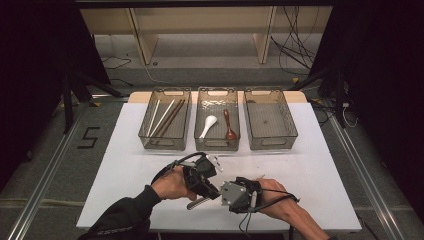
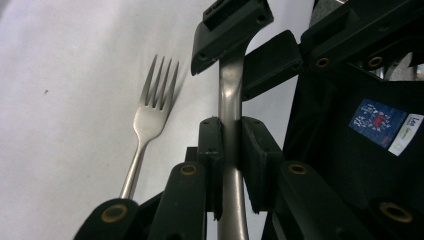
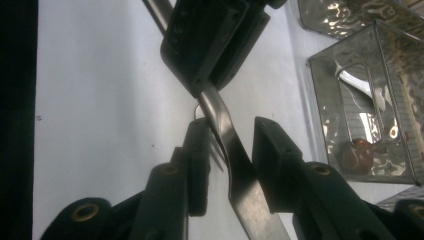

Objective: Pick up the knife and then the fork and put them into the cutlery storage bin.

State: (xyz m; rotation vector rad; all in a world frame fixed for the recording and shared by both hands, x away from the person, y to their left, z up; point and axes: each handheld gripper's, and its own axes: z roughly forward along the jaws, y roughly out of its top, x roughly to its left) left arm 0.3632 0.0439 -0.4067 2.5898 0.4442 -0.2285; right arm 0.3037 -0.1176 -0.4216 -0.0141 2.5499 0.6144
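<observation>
Metal fork [image 2: 231,125] is above the white table [image 1: 125,170] near my edge, handle clamped tight in my left gripper [image 2: 231,145]. My right gripper [image 3: 227,150] straddles the other end, jaws part open, no grip I can see. Risks: it closes off-centre and twists the fork, or left lets go early and it drops. A second fork [image 2: 152,107] lies below. The empty right-hand basket [image 1: 270,120] is well apart.
</observation>
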